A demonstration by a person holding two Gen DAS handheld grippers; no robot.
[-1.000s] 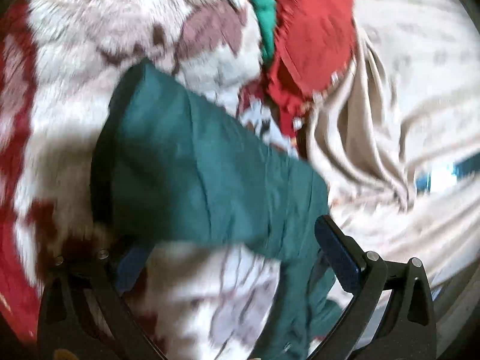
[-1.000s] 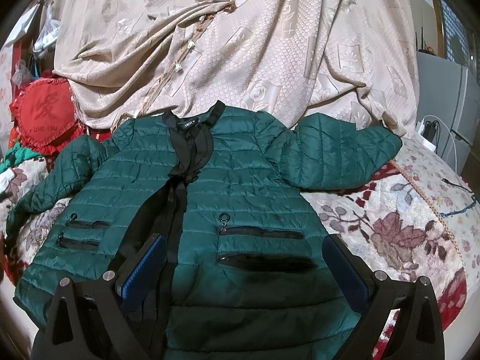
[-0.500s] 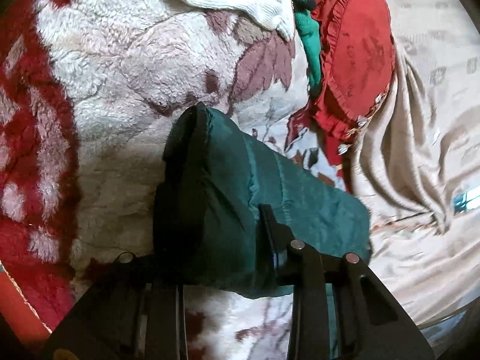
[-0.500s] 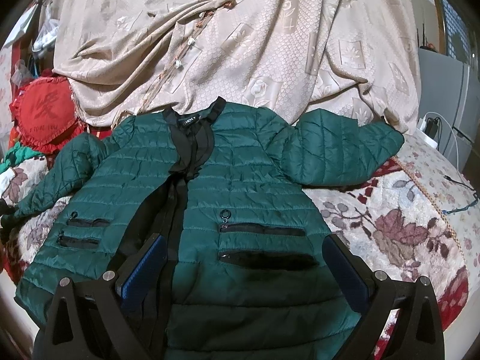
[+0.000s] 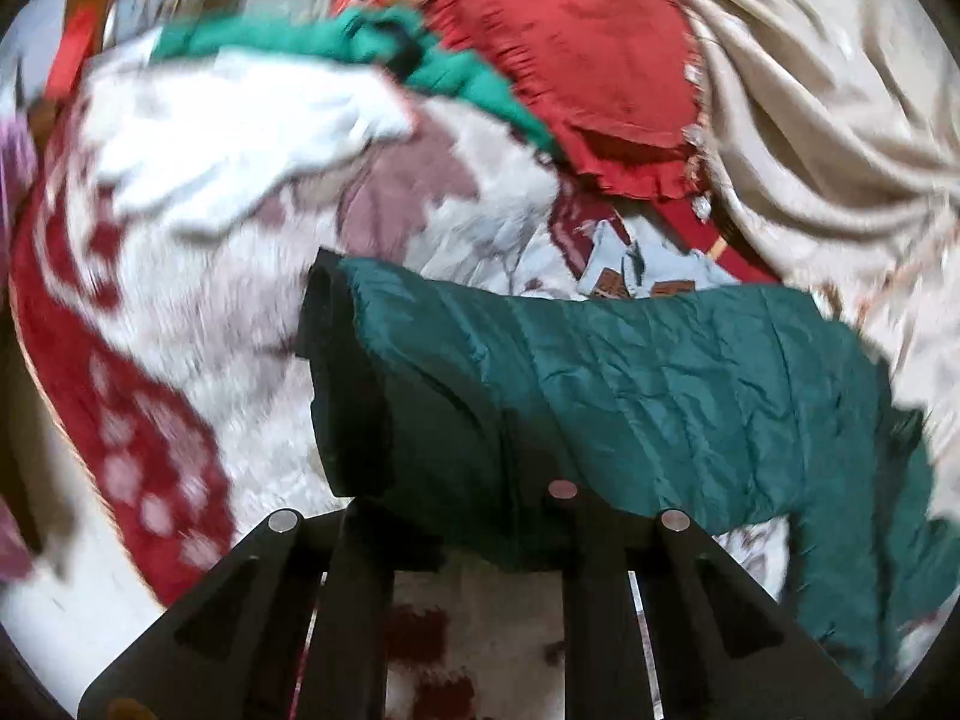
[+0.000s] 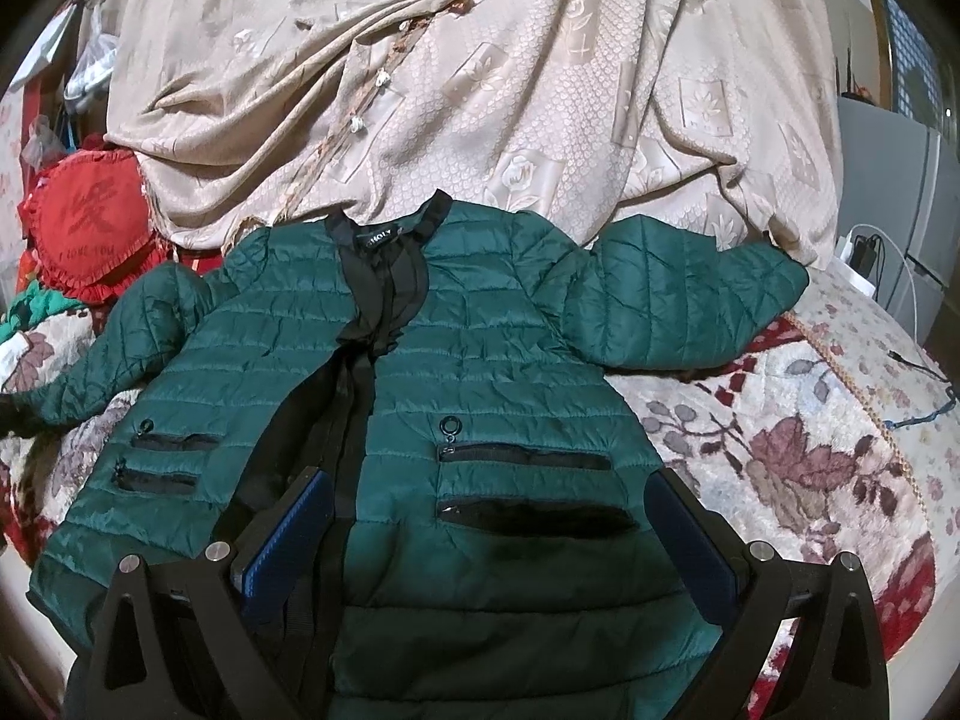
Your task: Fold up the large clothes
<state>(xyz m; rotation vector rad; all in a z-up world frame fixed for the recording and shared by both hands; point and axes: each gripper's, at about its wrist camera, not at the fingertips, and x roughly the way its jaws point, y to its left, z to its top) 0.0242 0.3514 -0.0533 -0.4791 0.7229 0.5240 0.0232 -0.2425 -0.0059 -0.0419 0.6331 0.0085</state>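
Under sleeve (image 5: 630,396), left gripper (image 5: 456,498) tips hidden, apparently clamped; right gripper (image 6: 486,522) spread, empty.

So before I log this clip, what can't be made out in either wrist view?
- Left wrist view: the left hand-held gripper has its fingertips buried under the jacket sleeve, so the contact itself is hidden.
- Left wrist view: the blanket and red cushion are motion-blurred, so fine detail is lost.
- Right wrist view: the jacket hem is cut off by the bottom edge and the open right hand-held gripper.
- Right wrist view: the collar label is too small to read.
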